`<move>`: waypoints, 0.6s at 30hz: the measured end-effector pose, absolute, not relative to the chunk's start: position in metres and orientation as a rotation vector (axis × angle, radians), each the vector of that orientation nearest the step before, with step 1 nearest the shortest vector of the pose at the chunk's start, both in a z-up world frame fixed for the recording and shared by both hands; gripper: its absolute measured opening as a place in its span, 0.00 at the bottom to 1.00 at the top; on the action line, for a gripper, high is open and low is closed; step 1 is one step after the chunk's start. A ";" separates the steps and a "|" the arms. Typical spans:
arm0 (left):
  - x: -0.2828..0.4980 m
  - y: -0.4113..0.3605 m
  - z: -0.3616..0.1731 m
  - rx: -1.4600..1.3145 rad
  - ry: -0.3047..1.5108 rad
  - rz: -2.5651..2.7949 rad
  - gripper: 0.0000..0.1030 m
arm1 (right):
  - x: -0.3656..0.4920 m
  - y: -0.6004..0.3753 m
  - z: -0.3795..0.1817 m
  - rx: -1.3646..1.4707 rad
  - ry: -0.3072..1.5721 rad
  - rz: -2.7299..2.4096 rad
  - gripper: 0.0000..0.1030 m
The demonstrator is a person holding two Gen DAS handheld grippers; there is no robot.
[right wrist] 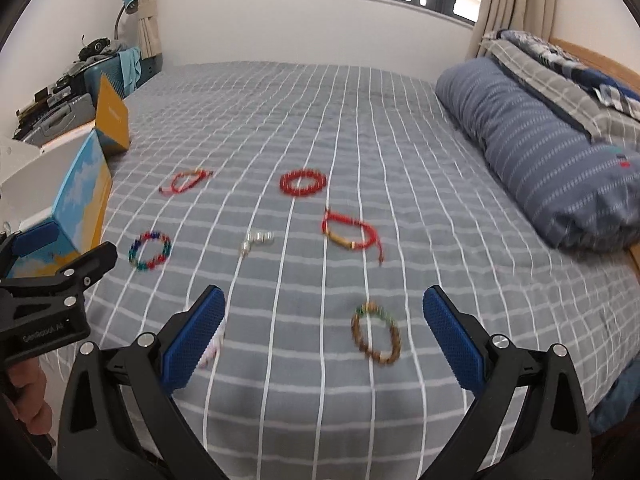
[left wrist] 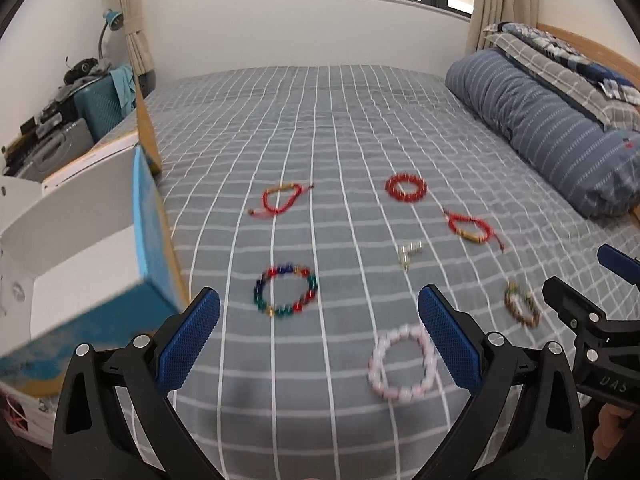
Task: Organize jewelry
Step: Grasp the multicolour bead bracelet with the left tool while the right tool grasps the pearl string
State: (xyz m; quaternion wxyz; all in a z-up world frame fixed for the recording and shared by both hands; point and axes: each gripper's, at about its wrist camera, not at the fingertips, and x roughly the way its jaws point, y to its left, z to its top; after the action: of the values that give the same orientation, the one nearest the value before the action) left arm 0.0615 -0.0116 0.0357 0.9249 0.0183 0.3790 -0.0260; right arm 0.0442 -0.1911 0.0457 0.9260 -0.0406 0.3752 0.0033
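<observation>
Several bracelets lie on the grey checked bed (left wrist: 320,128). A pink bead bracelet (left wrist: 401,363) lies just ahead of my open, empty left gripper (left wrist: 320,340), by its right finger. A multicolour bead bracelet (left wrist: 286,292), a silver piece (left wrist: 409,255), a red bead bracelet (left wrist: 405,187) and two red cord bracelets (left wrist: 280,199) (left wrist: 472,226) lie farther off. A brown bead bracelet (right wrist: 376,334) lies between the fingers of my open, empty right gripper (right wrist: 324,336). An open blue and white box (left wrist: 84,280) stands at the bed's left edge.
A rolled blue striped duvet (left wrist: 544,128) and pillows (left wrist: 560,56) lie along the right side. A yellow box flap (right wrist: 113,116) stands behind the open box. A cluttered shelf with a suitcase (left wrist: 100,108) is at far left. The right gripper shows at the left view's right edge (left wrist: 592,320).
</observation>
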 end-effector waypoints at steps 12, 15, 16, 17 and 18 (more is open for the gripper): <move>0.147 -0.016 0.017 0.099 0.922 -0.120 0.95 | 0.133 -0.176 0.035 -0.024 0.924 0.090 0.93; 0.165 -0.004 0.000 0.044 0.983 -0.092 0.95 | 0.146 -0.171 0.026 -0.010 0.946 0.086 0.93; 0.170 -0.001 -0.005 0.036 1.000 -0.081 0.95 | 0.151 -0.169 0.021 -0.002 0.959 0.084 0.93; 0.171 0.000 -0.010 0.035 1.008 -0.076 0.95 | 0.155 -0.168 0.017 0.007 0.971 0.084 0.92; 0.173 0.000 -0.014 0.038 1.012 -0.069 0.95 | 0.160 -0.168 0.012 0.024 0.985 0.089 0.92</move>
State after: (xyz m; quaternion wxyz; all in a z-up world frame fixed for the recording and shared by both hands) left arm 0.1728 0.0004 -0.0144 0.8738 0.0182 0.4848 -0.0329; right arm 0.1601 -0.1676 0.0122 0.8801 0.0117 0.4726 0.0429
